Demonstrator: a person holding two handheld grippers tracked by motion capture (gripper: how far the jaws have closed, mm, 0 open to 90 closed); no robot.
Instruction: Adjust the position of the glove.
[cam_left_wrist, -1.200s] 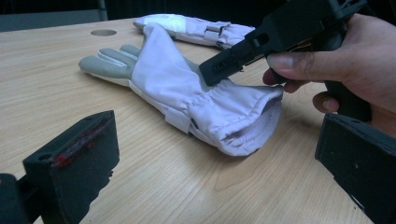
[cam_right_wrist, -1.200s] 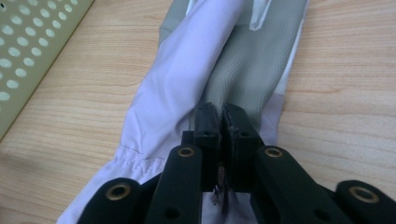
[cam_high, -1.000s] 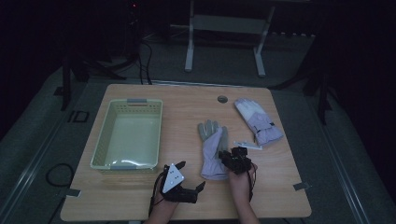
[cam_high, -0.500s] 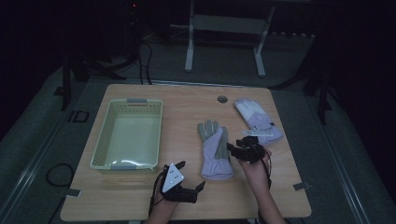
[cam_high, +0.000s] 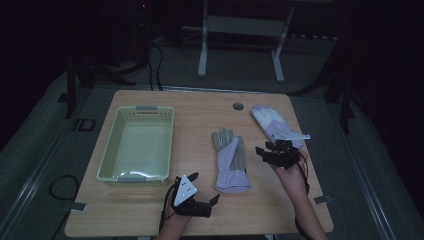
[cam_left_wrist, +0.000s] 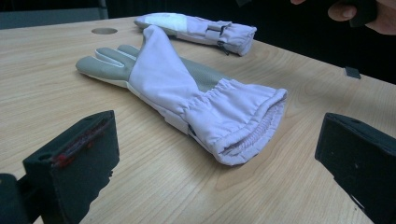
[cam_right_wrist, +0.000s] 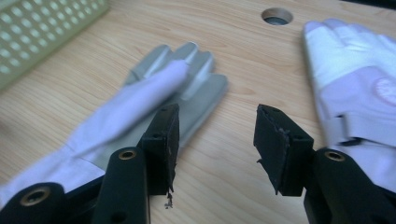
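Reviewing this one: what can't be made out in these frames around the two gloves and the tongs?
- Far glove: cuff cut off by the right gripper view's edge and hidden behind the right tongs.
- Near glove: blurred in the right gripper view; cuff hidden behind a jaw.
- Left tongs: small and dark in the high view.
- Basket: mostly cropped in the right gripper view.

Left side: the basket (cam_high: 137, 144) takes up this part of the table (cam_high: 200, 107); a bare strip runs along its near edge.
Middle: bare wood lies between the basket and the folded glove (cam_high: 230, 159), a passable lane.
Right: a narrow bare gap separates the folded glove from the far glove (cam_high: 272, 122).
Far edge: open wood, broken by a round hole (cam_high: 238, 106).
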